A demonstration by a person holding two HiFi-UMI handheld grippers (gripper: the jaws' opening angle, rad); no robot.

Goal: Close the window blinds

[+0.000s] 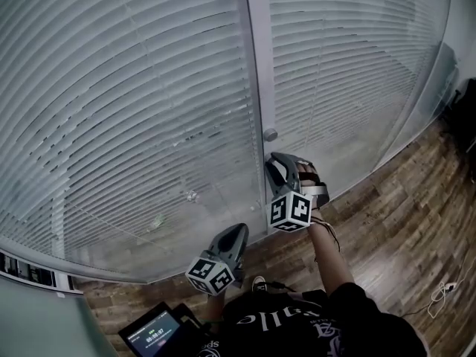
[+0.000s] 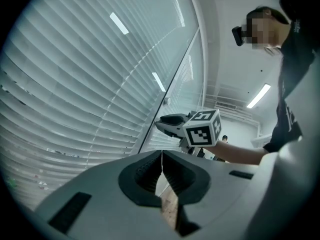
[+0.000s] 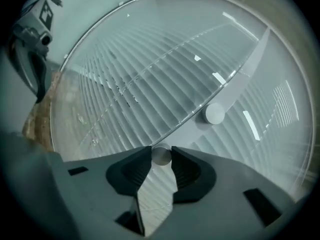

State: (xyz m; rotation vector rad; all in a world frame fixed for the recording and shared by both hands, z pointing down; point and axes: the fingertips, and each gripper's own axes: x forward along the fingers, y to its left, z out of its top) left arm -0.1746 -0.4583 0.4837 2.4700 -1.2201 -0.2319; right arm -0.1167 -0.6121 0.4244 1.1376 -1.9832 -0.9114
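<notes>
White slatted blinds (image 1: 134,103) hang behind glass on both sides of a grey upright frame (image 1: 256,65). Two round grey knobs sit on that frame. In the right gripper view, the lower knob (image 3: 161,155) is pinched between the jaw tips of my right gripper (image 3: 161,156), and the upper knob (image 3: 215,114) stands free above it. In the head view my right gripper (image 1: 272,171) points at the frame just under the free knob (image 1: 270,134). My left gripper (image 1: 239,233) hangs lower and to the left, near the glass, its jaws (image 2: 161,159) shut with nothing between them.
A wood-plank floor (image 1: 401,222) runs along the foot of the glass wall. A tablet (image 1: 152,333) with a lit screen sits low at the left, by the person's body. A white cable (image 1: 442,292) lies on the floor at the right.
</notes>
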